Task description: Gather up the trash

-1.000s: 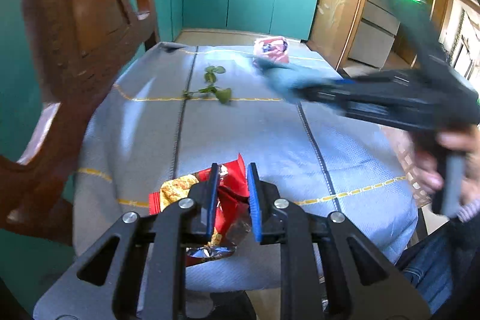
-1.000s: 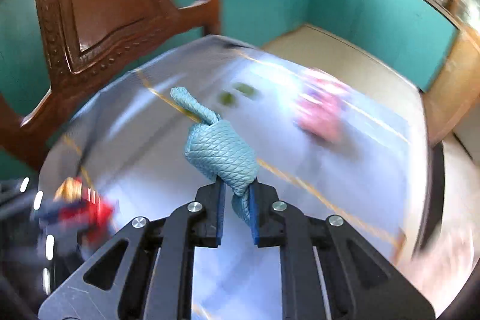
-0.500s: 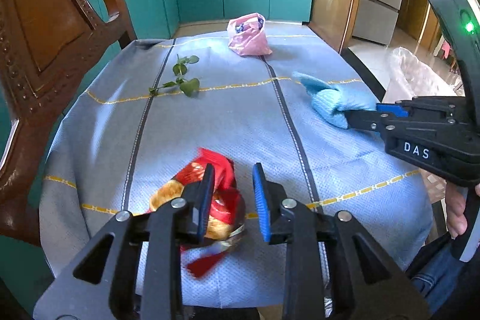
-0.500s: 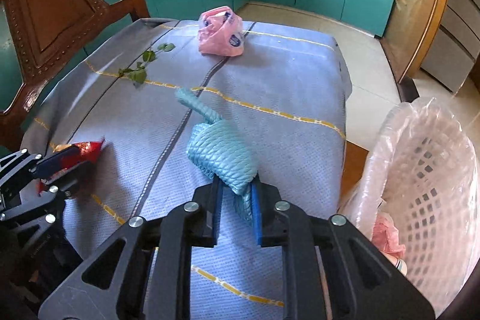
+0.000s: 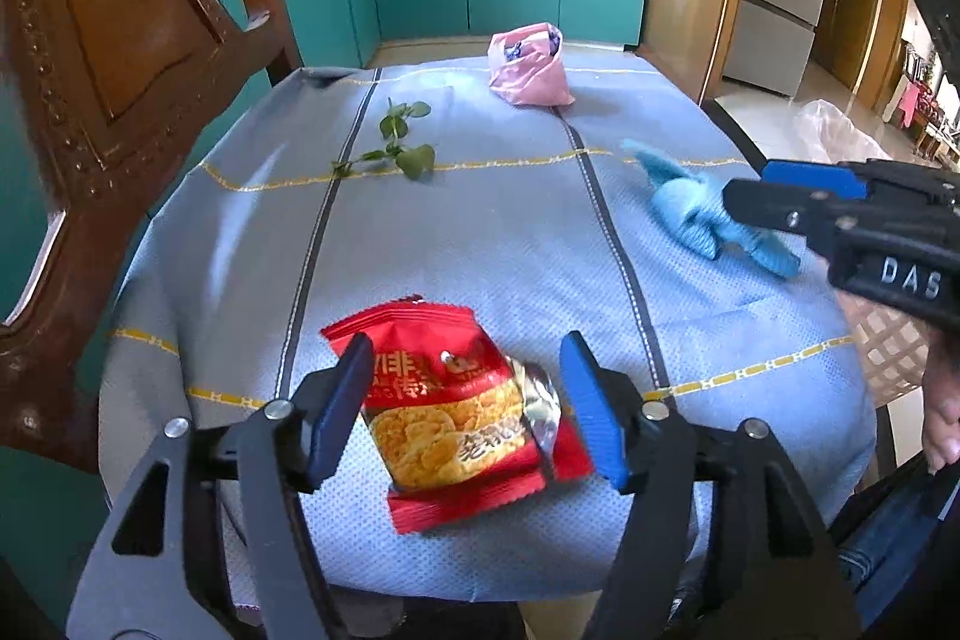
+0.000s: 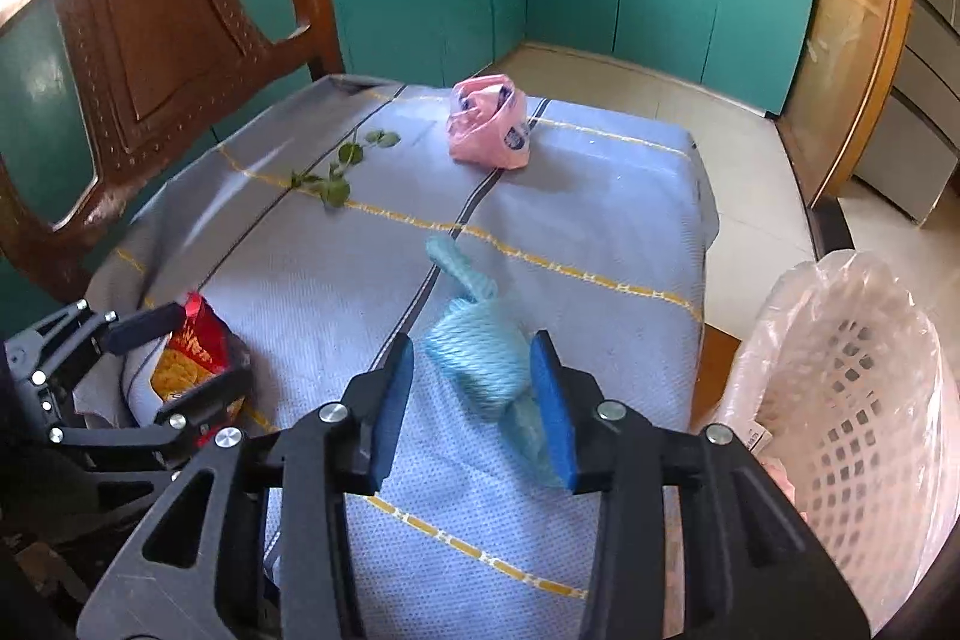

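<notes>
Left wrist view: the left gripper (image 5: 465, 403) stands over the near edge of the table (image 5: 468, 232), its jaws opening, already wide. Between them lies the snack packet (image 5: 462, 415), flat on the blue-grey cloth. It is red, with a picture of golden crisps and white lettering, and a crumpled flap of silver foil at its right side. Neither pad presses on it; a gap shows on both sides. Its long axis runs from the near edge of the table toward the far one, tilted a little leftward at its far end. Right of the packet and farther up the table lies the blue cloth (image 5: 699, 217), a knotted, quilted, light blue bundle. One loose end of it points toward the pink bag (image 5: 528, 67), which sits at the far end of the table. The right gripper (image 5: 786, 202) reaches in from the right edge with the cloth at its tips. A leafy sprig (image 5: 396, 148) lies left of the bag.

Right wrist view: the right gripper (image 6: 474, 391) has its jaws opening, still fairly narrow. The blue cloth (image 6: 480, 361) lies between them, somewhat blurred; whether the pads still touch it I cannot tell. Its twisted tail points away, toward the pink bag (image 6: 489, 124). Right of the table stands a white basket (image 6: 858, 400) lined with clear plastic. At the table's left the snack packet (image 6: 192, 346) sits inside the left gripper (image 6: 174, 346).
</notes>
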`<state>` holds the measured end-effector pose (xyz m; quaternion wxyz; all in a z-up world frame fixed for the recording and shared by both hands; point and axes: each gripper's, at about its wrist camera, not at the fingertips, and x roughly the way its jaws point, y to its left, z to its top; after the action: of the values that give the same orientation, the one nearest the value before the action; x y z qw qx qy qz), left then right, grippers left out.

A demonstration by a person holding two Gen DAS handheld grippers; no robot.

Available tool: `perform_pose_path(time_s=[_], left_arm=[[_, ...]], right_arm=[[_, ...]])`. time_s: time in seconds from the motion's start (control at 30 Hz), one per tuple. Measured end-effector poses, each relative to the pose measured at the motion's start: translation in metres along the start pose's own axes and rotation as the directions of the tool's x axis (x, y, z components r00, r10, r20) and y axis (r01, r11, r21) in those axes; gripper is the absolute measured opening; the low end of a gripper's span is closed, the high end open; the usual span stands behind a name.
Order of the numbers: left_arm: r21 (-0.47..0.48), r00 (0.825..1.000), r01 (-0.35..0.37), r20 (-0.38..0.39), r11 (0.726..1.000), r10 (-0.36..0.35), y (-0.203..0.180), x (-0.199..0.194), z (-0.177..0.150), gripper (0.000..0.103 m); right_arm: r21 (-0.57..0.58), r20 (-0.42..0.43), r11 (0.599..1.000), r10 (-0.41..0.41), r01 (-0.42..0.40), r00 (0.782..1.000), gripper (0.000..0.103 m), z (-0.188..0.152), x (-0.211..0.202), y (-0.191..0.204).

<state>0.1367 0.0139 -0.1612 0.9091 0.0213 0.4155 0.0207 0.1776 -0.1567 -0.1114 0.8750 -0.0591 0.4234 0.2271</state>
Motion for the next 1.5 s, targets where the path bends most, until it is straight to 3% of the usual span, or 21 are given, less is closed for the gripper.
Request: perform_pose_path(time_s=[0.27, 0.4, 0.53, 0.73, 0.83, 0.93, 1.0, 1.23, 1.4, 1.43, 1.5], left_arm=[[0.014, 1.0, 0.007, -0.03, 1.0, -0.007, -0.004, 0.012, -0.001, 0.069], [0.016, 0.999, 0.005, -0.034, 1.0, -0.004, -0.005, 0.016, -0.001, 0.069], [0.003, 0.999, 0.012, -0.03, 1.0, -0.012, -0.003, 0.017, 0.001, 0.069], [-0.044, 1.0, 0.002, -0.029, 0.999, -0.003, 0.008, 0.015, 0.002, 0.069], [-0.07, 1.0, -0.008, -0.026, 0.998, 0.007, 0.017, 0.012, 0.003, 0.069], [-0.077, 1.0, -0.004, -0.029, 0.997, 0.002, 0.022, 0.01, 0.002, 0.071], [-0.078, 0.999, 0.006, -0.038, 0.997, -0.009, 0.024, 0.011, 0.0, 0.078], [-0.109, 0.996, 0.026, -0.077, 0.994, -0.035, 0.031, 0.023, -0.006, 0.079], [-0.087, 0.998, 0.008, -0.066, 0.996, -0.014, 0.027, 0.024, -0.008, 0.058], [-0.088, 0.998, 0.007, -0.062, 0.996, -0.013, 0.027, 0.024, -0.008, 0.047], [-0.088, 0.998, 0.008, -0.06, 0.996, -0.013, 0.027, 0.023, -0.007, 0.034]], right_arm=[[0.029, -0.004, 0.999, -0.017, 0.017, 1.0, 0.042, -0.001, 0.003, -0.01], [0.01, -0.003, 0.999, -0.04, 0.04, 0.999, 0.056, -0.001, 0.009, -0.009], [-0.007, -0.032, 0.999, -0.045, 0.045, 0.998, 0.057, -0.003, 0.021, -0.007], [-0.004, -0.061, 0.994, 0.111, -0.111, 0.992, 0.058, -0.004, 0.02, 0.0], [0.006, -0.024, 0.979, 0.206, -0.206, 0.978, 0.058, -0.002, 0.011, 0.0], [0.015, 0.006, 0.987, 0.161, -0.161, 0.987, 0.058, 0.001, 0.009, -0.003], [0.019, -0.01, 0.993, 0.121, -0.12, 0.993, 0.058, 0.001, 0.017, -0.005], [-0.078, -0.045, 0.997, -0.009, 0.006, 0.999, 0.058, -0.002, 0.042, 0.01], [-0.125, -0.04, 0.991, -0.048, 0.043, 0.998, 0.056, -0.005, 0.048, 0.016], [-0.13, -0.037, 0.991, -0.05, 0.045, 0.998, 0.045, -0.005, 0.048, 0.016], [-0.141, -0.033, 0.989, -0.059, 0.054, 0.998, 0.035, -0.005, 0.048, 0.018]])
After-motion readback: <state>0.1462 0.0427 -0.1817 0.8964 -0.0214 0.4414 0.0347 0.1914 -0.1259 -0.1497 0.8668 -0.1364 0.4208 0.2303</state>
